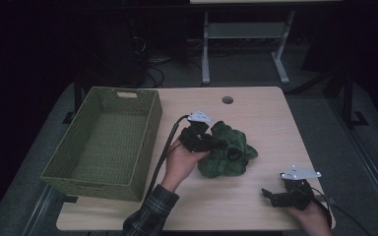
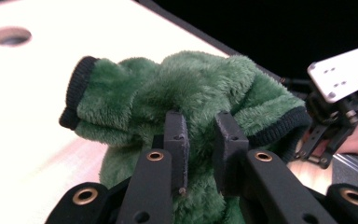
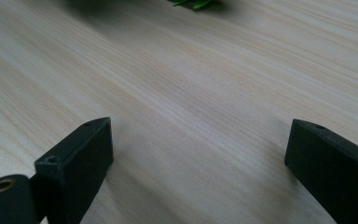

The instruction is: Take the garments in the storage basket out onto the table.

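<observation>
1. The right hand-held gripper (image 1: 274, 195) is hovering at the desk's (image 1: 275, 123) near right corner, jaws spread wide.
2. The left hand-held gripper (image 2: 200, 140) is pinching a fold of the green fleece (image 1: 229, 150), which is lying mid-desk.
3. A basket (image 1: 103, 142) is sitting at the left.

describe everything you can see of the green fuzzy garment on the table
The green garment is a plush, fleece-like piece with dark ribbed cuffs or hems, one at its left end and another on its right in the left gripper view. It lies crumpled in a heap on the light wooden table, right of the woven basket. The left gripper has its jaws closed on a fold of the pile. The right gripper rests apart from it, open.
</observation>
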`<action>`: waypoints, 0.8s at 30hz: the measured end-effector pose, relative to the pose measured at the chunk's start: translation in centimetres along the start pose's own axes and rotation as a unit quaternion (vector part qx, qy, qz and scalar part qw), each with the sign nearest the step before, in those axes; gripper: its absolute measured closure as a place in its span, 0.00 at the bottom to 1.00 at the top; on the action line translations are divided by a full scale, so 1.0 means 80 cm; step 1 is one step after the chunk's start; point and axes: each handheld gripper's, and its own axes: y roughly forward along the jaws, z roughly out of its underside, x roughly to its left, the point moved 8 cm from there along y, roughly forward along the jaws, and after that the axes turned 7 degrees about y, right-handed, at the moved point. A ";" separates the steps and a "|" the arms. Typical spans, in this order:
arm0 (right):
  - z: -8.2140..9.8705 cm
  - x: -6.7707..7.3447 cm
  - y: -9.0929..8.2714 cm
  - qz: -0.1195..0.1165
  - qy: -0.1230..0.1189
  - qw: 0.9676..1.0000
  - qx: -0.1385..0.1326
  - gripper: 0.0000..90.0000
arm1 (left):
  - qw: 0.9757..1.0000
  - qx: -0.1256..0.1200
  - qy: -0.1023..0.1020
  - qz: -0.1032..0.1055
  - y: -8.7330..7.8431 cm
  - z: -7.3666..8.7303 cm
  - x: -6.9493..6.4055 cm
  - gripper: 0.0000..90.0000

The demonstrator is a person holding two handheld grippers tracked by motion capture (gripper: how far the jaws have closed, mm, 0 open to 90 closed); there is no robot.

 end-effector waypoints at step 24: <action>0.001 0.000 -0.001 0.002 0.001 1.000 0.001 0.08 | 0.996 0.089 -0.012 0.007 0.112 0.078 0.023 0.83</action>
